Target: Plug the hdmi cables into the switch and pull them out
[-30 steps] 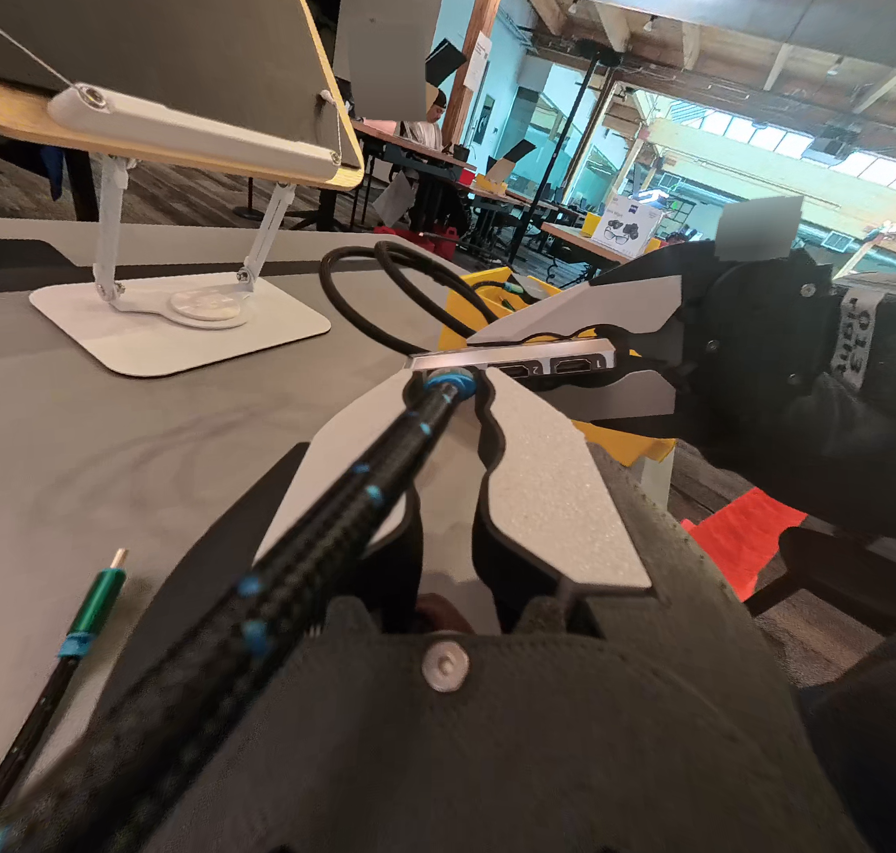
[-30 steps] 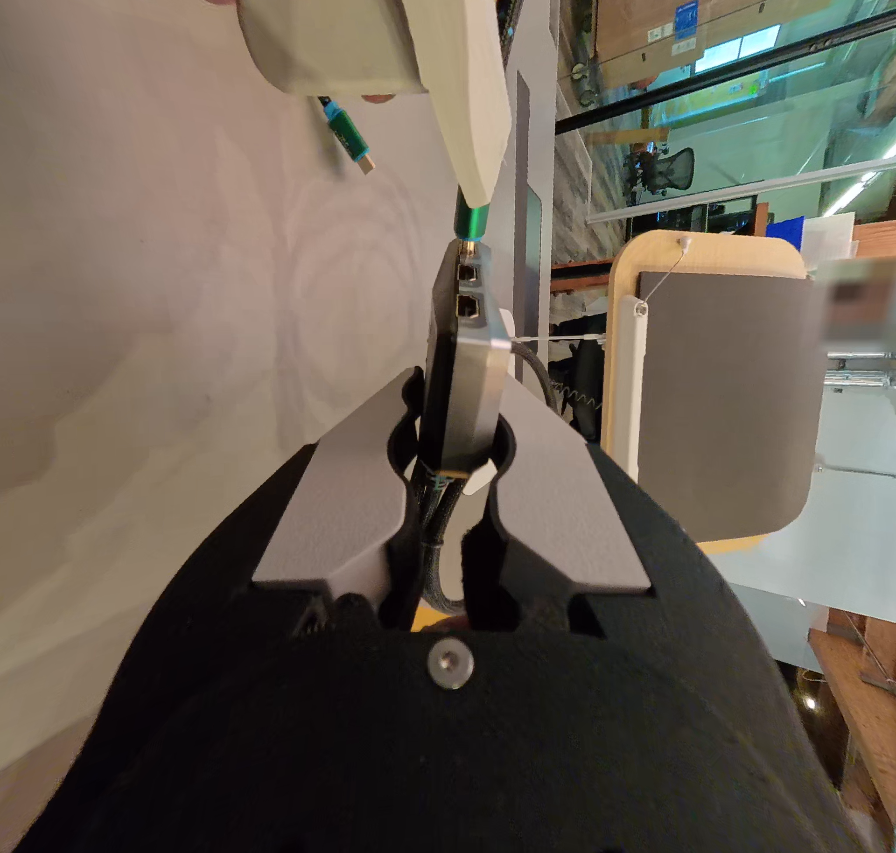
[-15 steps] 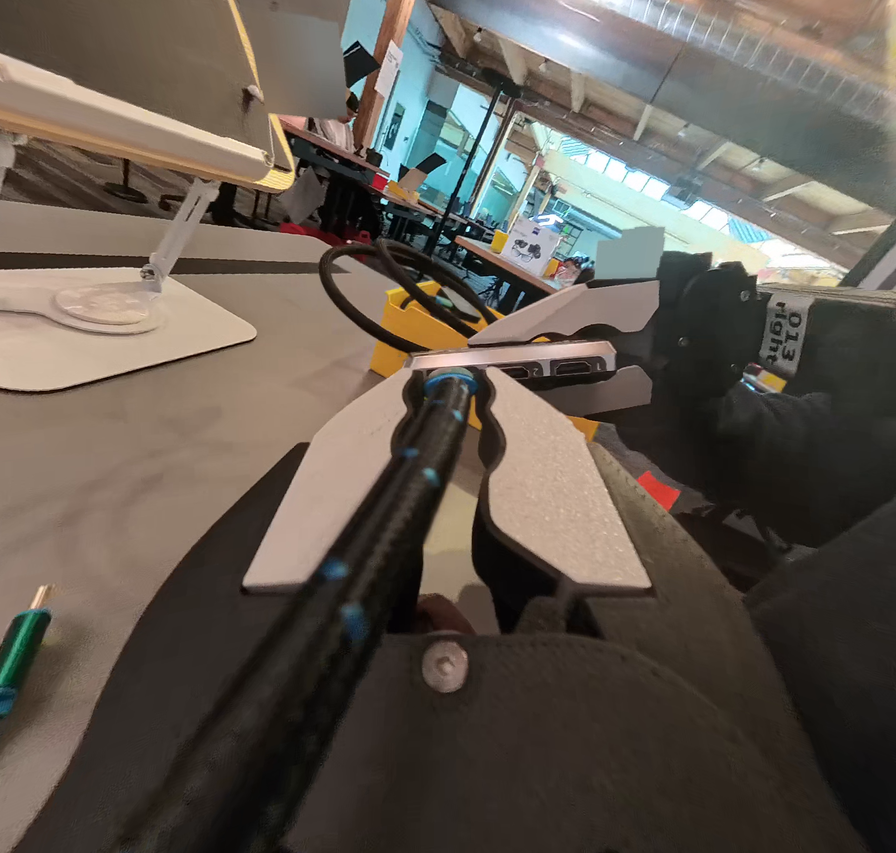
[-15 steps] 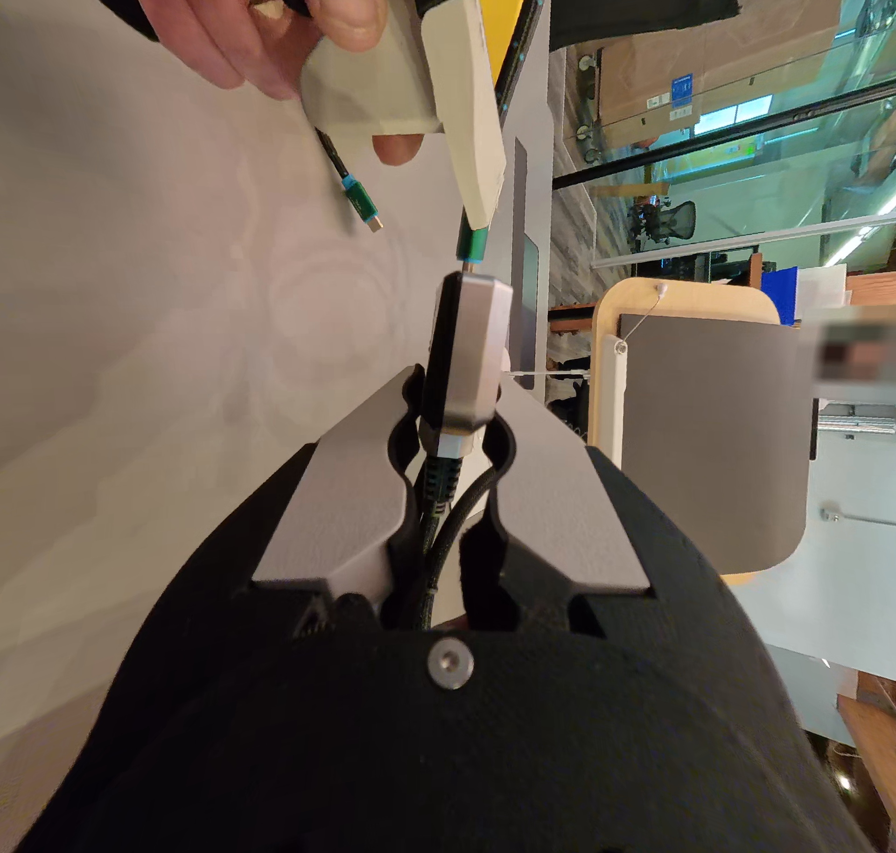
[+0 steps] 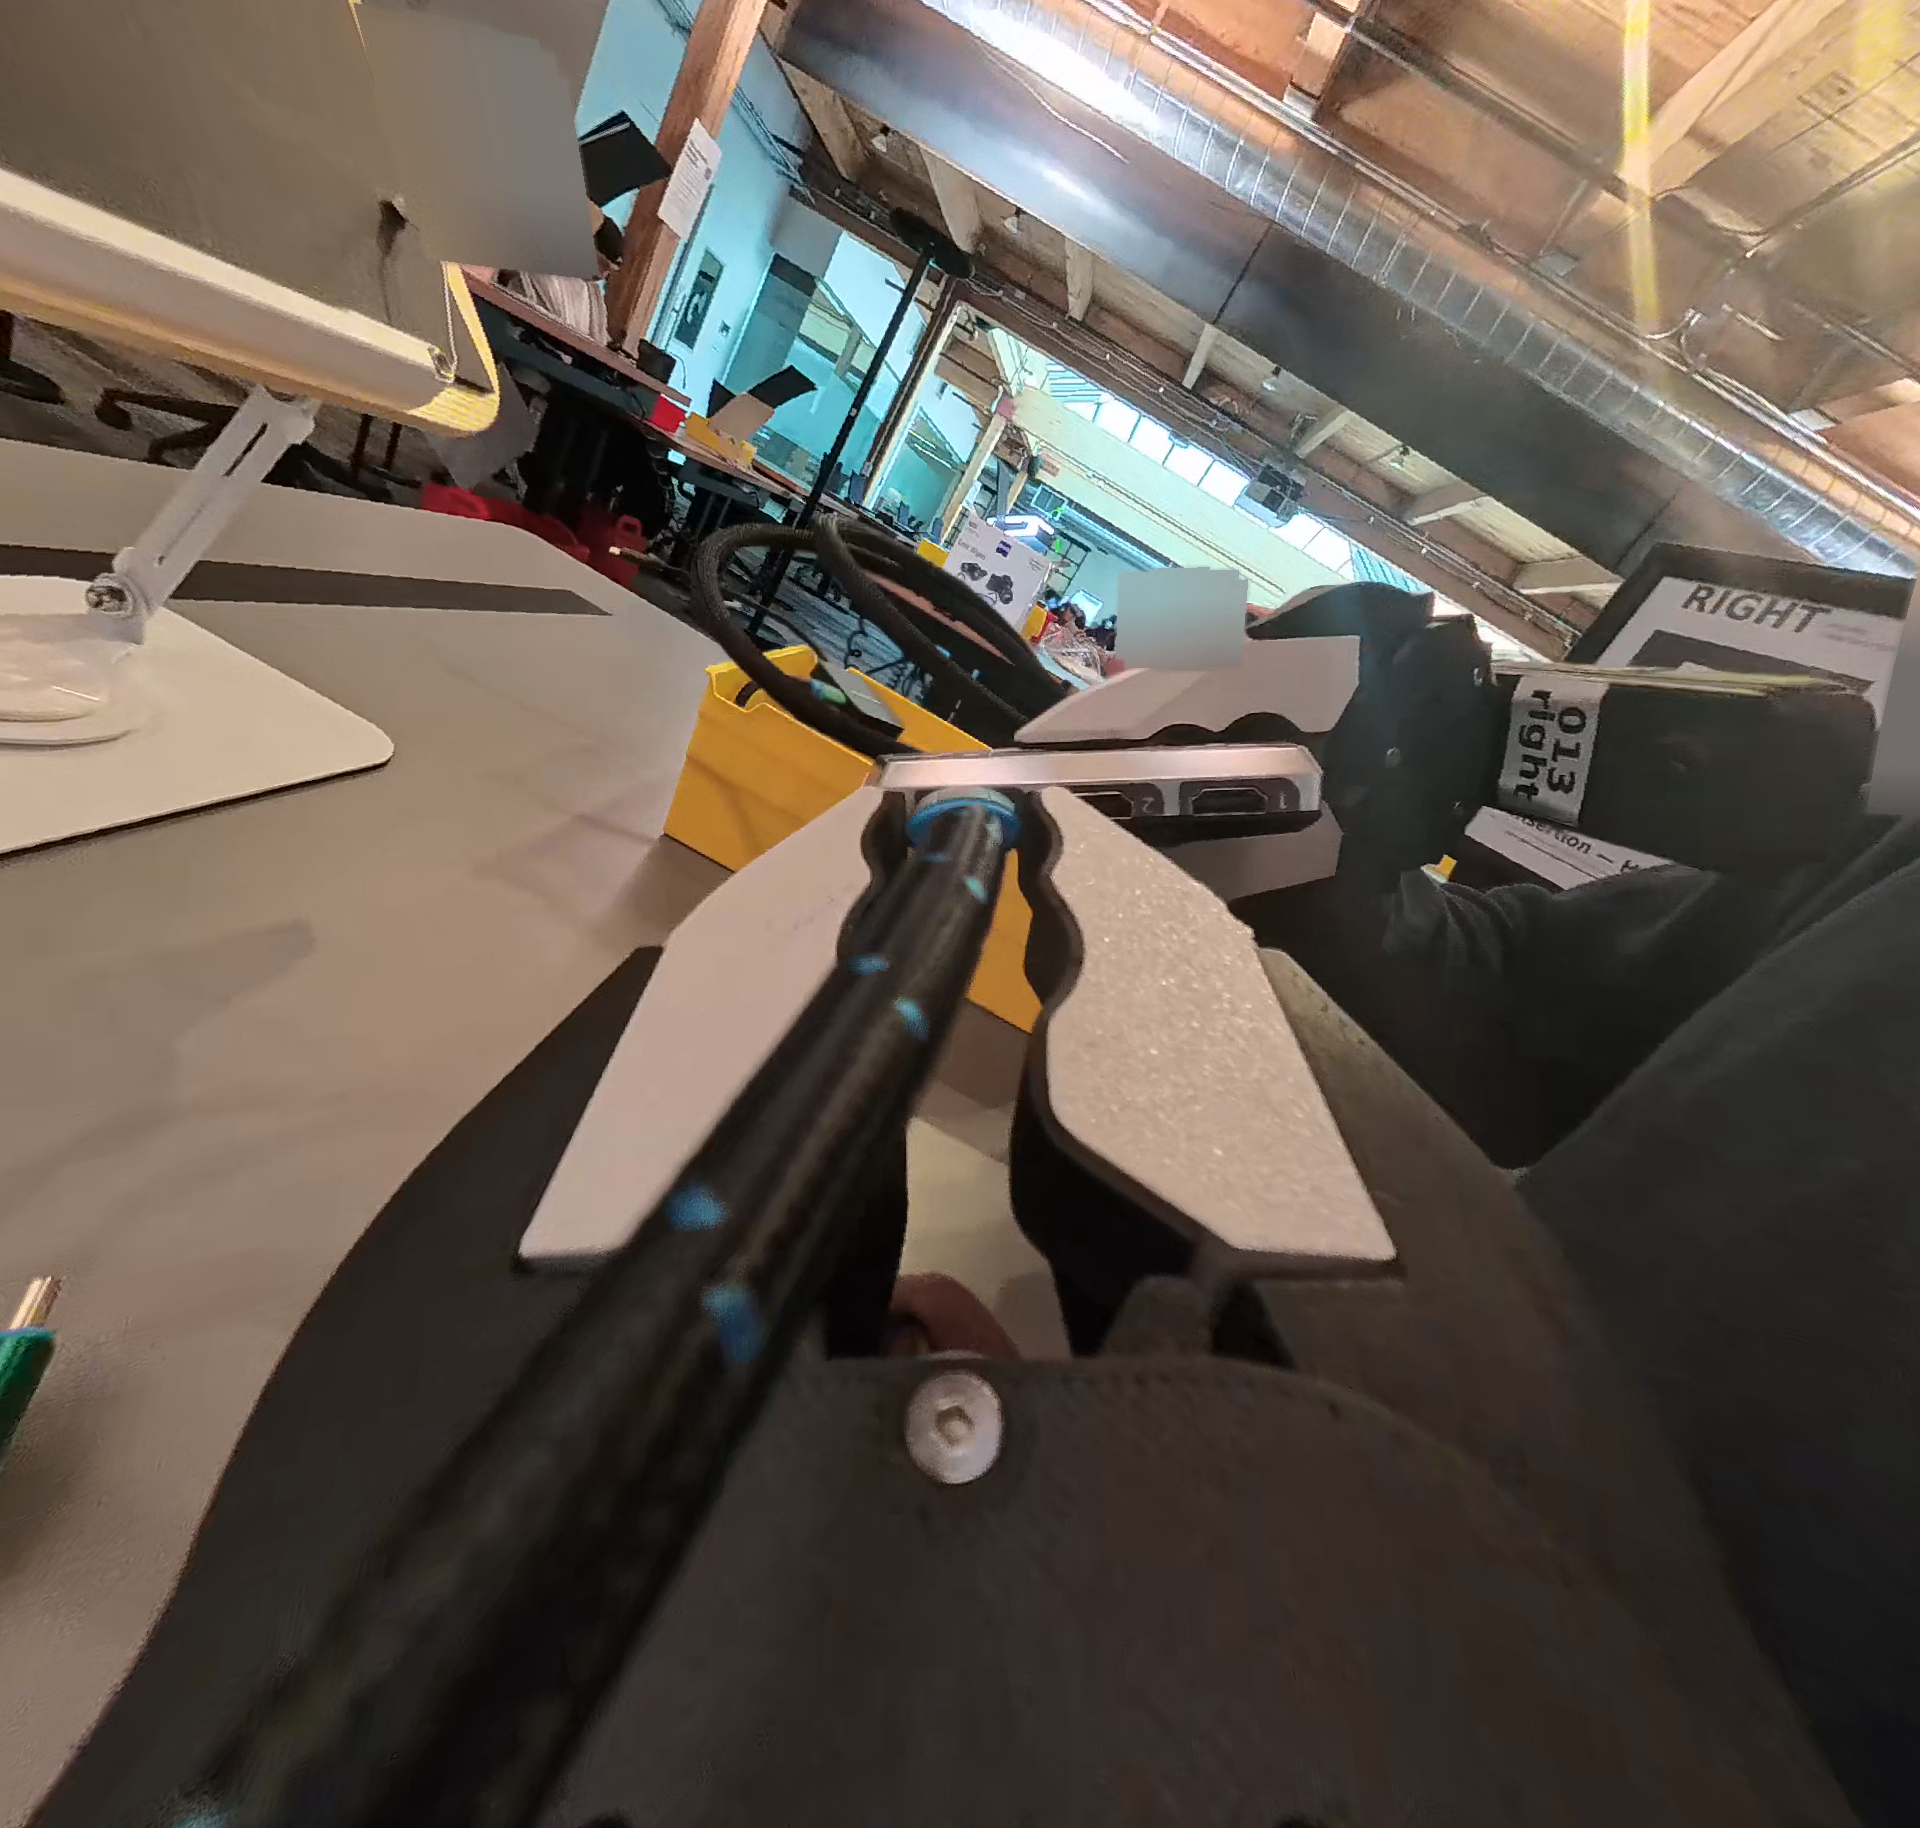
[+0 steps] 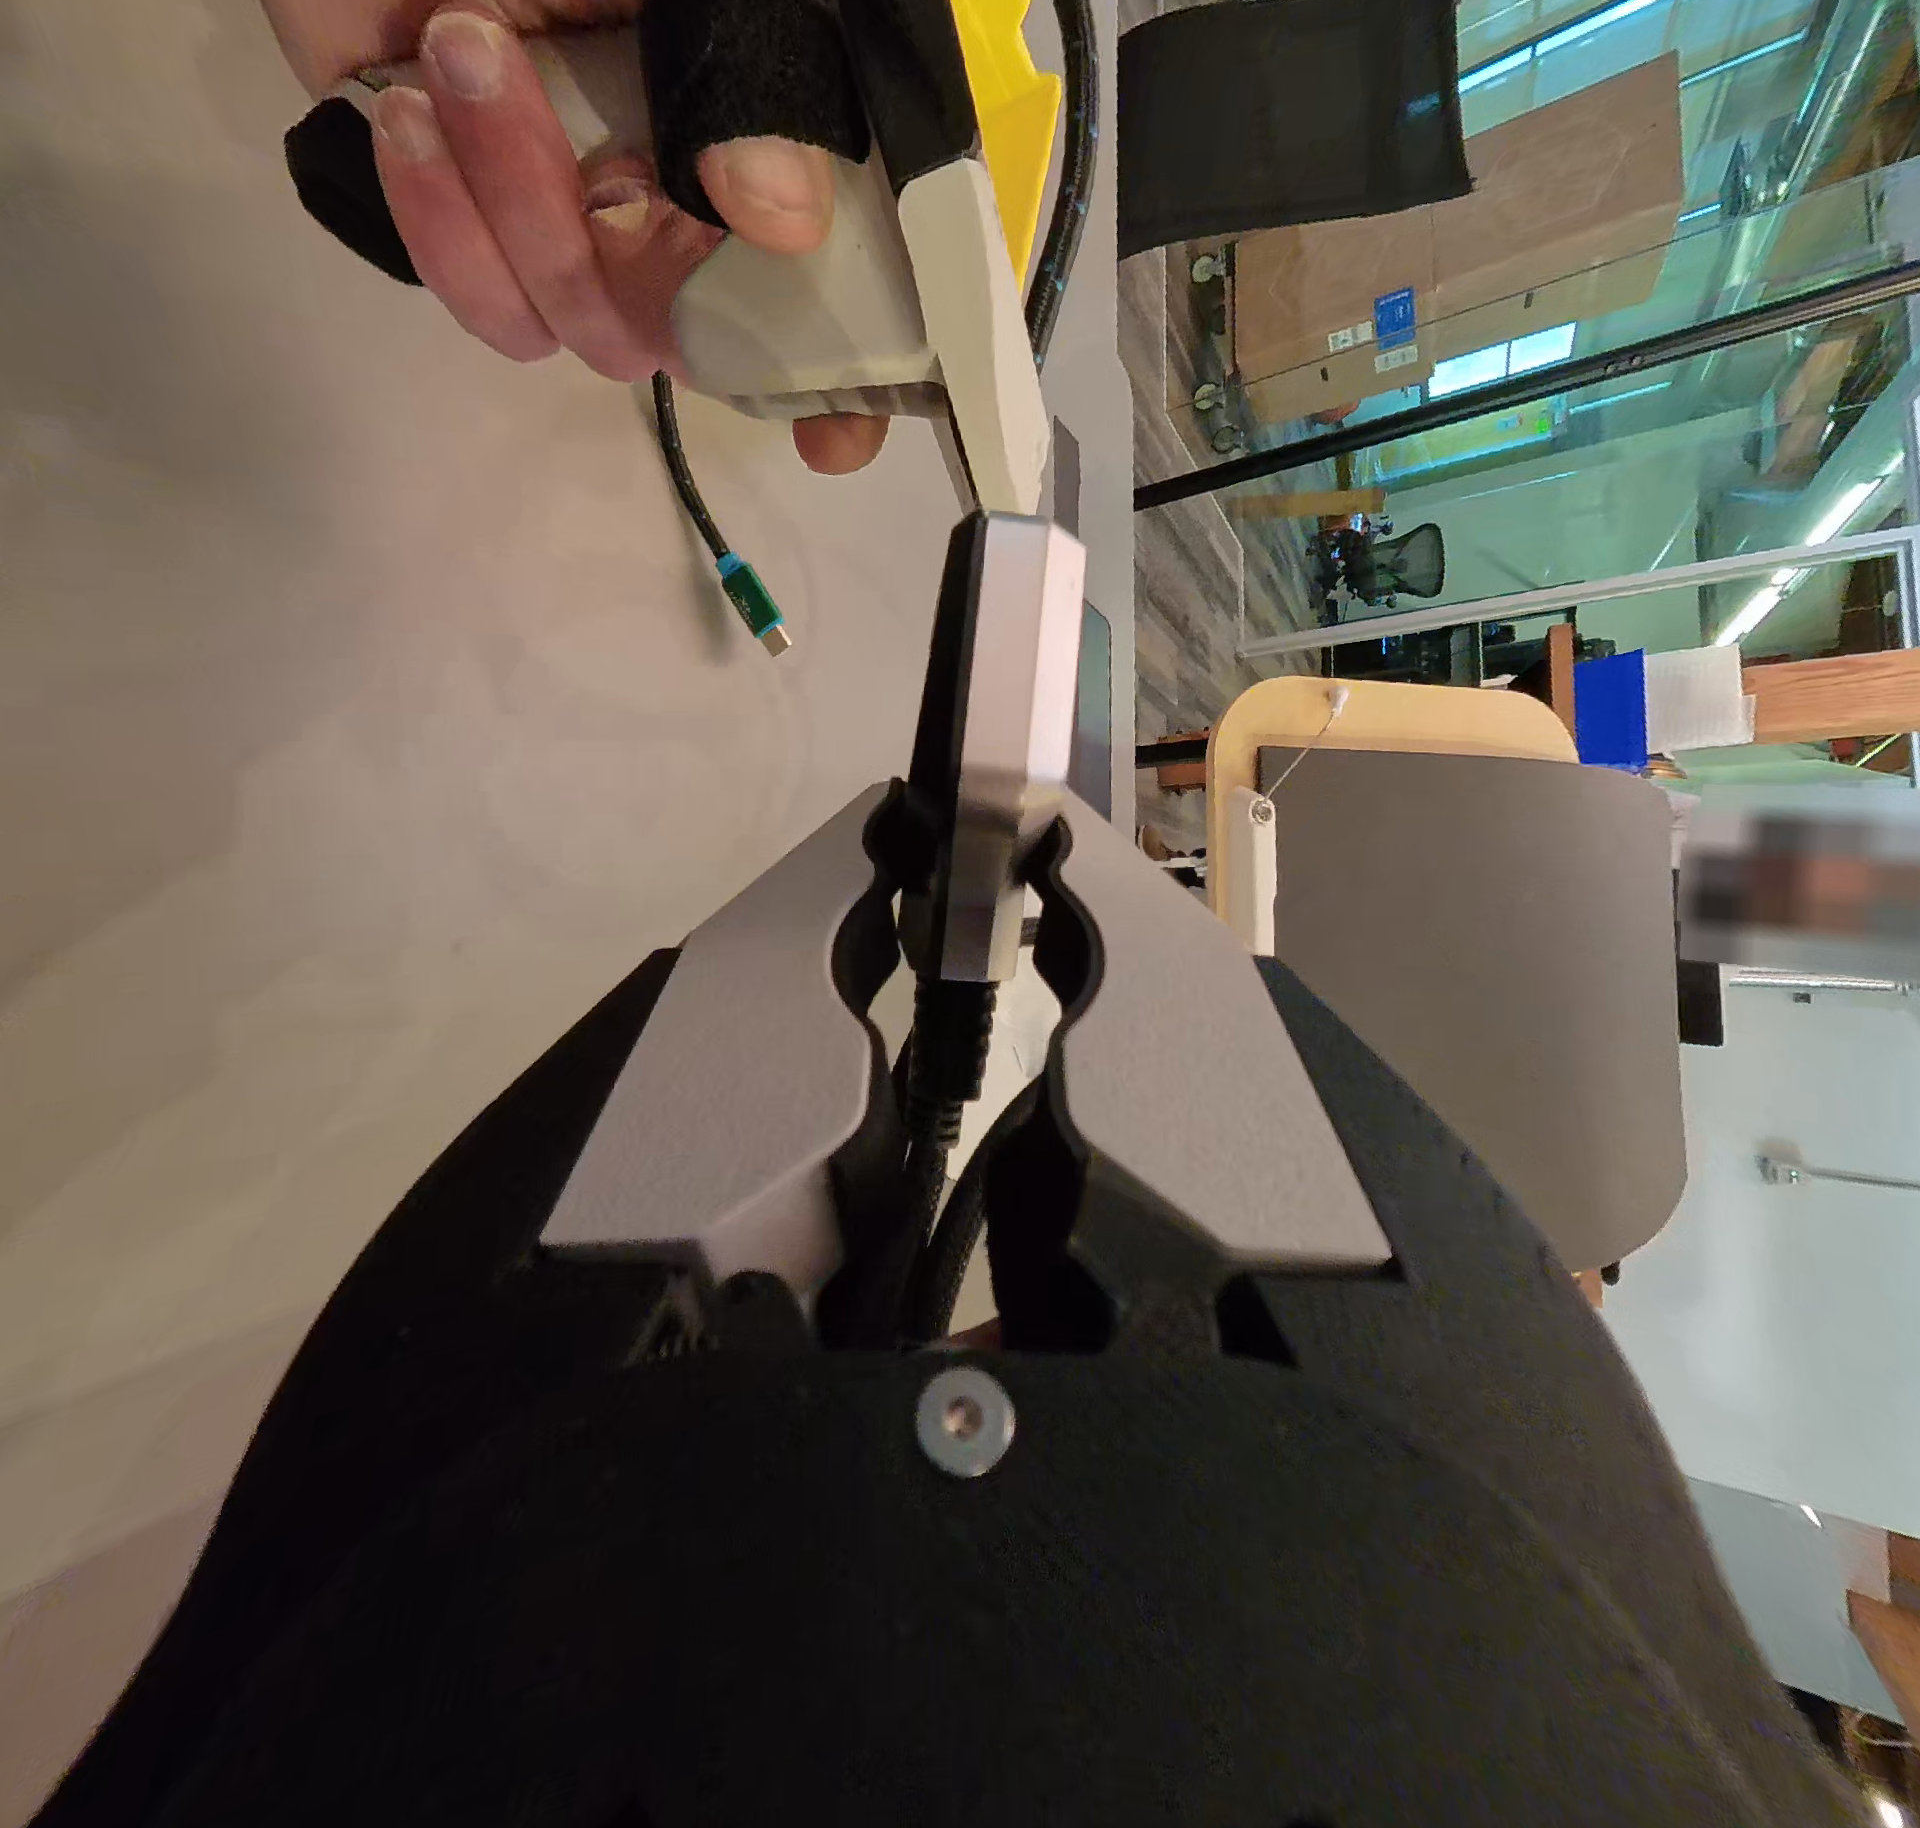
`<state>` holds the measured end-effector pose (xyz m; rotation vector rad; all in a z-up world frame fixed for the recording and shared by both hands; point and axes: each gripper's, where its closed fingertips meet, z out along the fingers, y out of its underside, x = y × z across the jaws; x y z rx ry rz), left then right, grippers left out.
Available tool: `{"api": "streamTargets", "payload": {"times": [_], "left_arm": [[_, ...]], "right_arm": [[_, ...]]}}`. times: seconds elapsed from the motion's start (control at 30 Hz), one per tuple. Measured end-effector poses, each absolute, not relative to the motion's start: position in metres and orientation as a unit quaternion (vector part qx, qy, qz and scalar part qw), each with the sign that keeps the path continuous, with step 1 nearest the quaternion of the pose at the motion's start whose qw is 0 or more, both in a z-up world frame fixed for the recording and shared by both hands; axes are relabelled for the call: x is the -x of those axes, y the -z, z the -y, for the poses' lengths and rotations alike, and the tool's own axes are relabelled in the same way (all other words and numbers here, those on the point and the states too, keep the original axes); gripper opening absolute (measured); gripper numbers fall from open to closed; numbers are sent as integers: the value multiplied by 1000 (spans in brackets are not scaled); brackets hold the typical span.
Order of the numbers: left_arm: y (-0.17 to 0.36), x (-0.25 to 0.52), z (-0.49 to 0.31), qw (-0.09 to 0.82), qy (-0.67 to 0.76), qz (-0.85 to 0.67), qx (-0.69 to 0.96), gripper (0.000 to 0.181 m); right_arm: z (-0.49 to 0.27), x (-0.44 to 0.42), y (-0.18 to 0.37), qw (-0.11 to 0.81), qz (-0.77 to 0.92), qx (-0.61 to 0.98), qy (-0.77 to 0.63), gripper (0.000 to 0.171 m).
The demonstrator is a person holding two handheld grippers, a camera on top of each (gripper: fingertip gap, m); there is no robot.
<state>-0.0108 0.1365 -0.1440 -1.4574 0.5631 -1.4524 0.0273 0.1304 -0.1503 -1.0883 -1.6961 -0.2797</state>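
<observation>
A grey tabletop (image 5: 260,999) fills the near ground of an open workshop with timber beams and ductwork overhead; a white tablet stand (image 5: 156,718) sits at its far left and a yellow bin (image 5: 769,791) at its far edge.

In the left wrist view, the left gripper (image 5: 961,828) has its jaws closed narrowly around the plug end of a black braided HDMI cable (image 5: 831,1072) with blue flecks, which runs back along the fingers toward the camera. The plug's blue collar meets the near edge of the silver HDMI switch (image 5: 1101,776), straight ahead of the fingertips; whether the plug is fully seated cannot be told. Two free ports show on the switch face just right of the plug.

The right gripper (image 6: 971,843) comes in from the right and clamps the other end of the switch, which stands out beyond its fingertips, with the switch's own black lead trailing back between the jaws. In the right wrist view, a hand (image 6: 540,178) with black straps holds the left gripper at the far end of the switch. A loose green-tipped cable (image 6: 743,609) lies on the table left of the switch, well apart from both grippers.
</observation>
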Motion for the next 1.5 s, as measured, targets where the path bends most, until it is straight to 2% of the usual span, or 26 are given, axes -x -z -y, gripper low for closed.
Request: {"api": "streamTargets", "payload": {"times": [0.5,0.63,1.1,1.2,1.5], "left_arm": [[144,6,-131,450,640,-221,583,20],[133,3,-130,478,631,-210,574,21],[123,-4,-117,442,681,-221,540,21],[120,-4,-118,462,666,-225,541,20],[127,-7,-118,465,650,-234,553,22]], "right_arm": [[-119,-27,143,520,725,444,87,19],[-117,-29,132,530,718,444,86,19],[-99,-28,117,553,708,438,32,18],[-100,-29,116,562,701,439,24,19],[-103,-35,124,549,716,427,65,19]]}}
